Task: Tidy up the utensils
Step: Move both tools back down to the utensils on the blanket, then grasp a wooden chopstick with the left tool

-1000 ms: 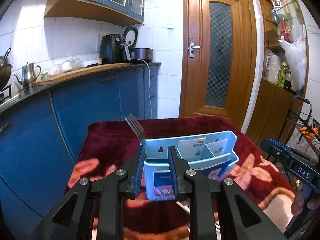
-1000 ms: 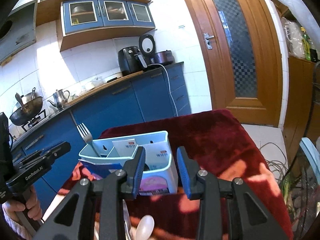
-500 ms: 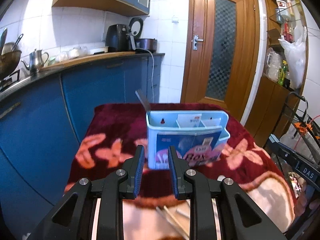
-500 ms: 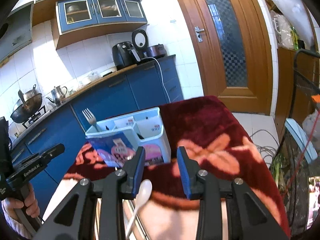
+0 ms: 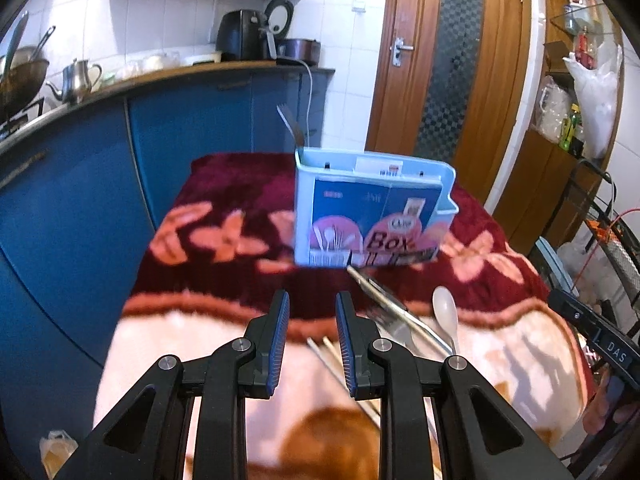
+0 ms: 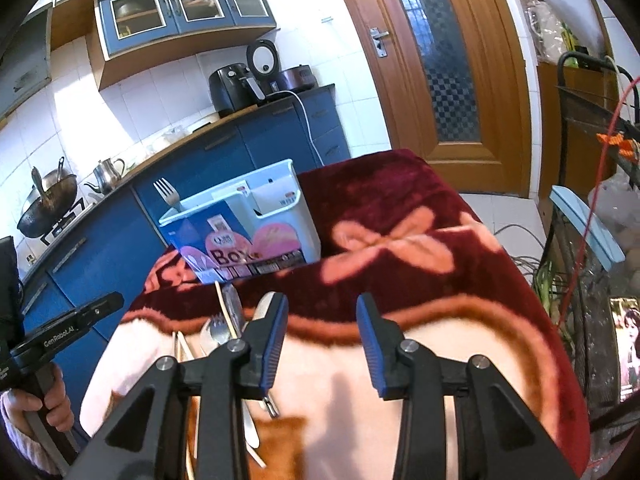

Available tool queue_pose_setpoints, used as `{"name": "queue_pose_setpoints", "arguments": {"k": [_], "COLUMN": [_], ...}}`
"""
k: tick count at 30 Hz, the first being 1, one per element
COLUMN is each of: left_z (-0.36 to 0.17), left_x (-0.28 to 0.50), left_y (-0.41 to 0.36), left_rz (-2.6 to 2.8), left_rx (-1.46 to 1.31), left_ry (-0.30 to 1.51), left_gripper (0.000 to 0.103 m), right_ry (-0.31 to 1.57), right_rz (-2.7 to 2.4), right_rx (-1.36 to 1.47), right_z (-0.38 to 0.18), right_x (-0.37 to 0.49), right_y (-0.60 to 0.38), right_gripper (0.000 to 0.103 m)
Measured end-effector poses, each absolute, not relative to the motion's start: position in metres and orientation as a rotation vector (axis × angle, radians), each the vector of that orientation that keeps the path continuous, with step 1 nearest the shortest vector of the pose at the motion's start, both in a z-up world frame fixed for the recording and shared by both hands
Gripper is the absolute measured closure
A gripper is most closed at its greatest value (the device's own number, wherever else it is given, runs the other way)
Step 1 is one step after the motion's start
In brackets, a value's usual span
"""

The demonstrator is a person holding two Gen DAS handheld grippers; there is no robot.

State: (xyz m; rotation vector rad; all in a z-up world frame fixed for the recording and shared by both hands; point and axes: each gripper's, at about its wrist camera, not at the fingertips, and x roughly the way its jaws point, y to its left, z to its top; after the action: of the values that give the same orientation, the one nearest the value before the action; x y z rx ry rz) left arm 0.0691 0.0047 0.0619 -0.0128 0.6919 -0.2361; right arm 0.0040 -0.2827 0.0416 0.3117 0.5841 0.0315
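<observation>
1. Both your grippers are holding nothing right now. The left gripper (image 5: 309,300) has its jaws at a narrow gap, and the right gripper (image 6: 322,304) is spread wide. Both hang above the blanket-covered table (image 5: 224,200), short of the caddy.

2. The utensil caddy (image 5: 368,208) stands upright toward the table's far edge, with one fork (image 5: 290,124) already poking up out of its left end compartment.

3. The loose stuff is what matters: a white spoon (image 5: 445,312), a second fork (image 6: 219,326), chopsticks (image 5: 332,356) and a dark-handled piece I can't identify lie bunched on the table between the caddy and the near edge.

4. From the left gripper that pile sits just off to the right of the fingers. From the right gripper it's to the left, partly tucked under the left finger.

5. Long axes run roughly near edge to far edge, angled a bit, so the handles lie more or less along your fingers rather than across them.

6. My guess is the right one is slightly nearer, but you'd probably need to shift it left and twist the wrist so the jaws straddle a handle crosswise.
</observation>
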Motion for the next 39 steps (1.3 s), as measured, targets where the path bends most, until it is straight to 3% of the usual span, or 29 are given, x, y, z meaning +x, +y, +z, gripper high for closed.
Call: {"name": "queue_pose_setpoints", "arguments": {"k": [34, 39], "left_z": [-0.012, -0.012], "left_x": [0.107, 0.115], "left_y": [-0.012, -0.012], "left_rz": [-0.284, -0.301], "left_rx": [-0.064, -0.061], "left_ry": [1.037, 1.047], "left_gripper": [0.079, 0.083], "right_ry": [0.669, 0.675], "right_rz": [0.011, 0.014], "right_rx": [0.357, 0.352], "right_z": [0.008, 0.008], "right_x": [-0.006, -0.004], "right_y": [-0.301, -0.299], "right_gripper": [0.063, 0.063]}}
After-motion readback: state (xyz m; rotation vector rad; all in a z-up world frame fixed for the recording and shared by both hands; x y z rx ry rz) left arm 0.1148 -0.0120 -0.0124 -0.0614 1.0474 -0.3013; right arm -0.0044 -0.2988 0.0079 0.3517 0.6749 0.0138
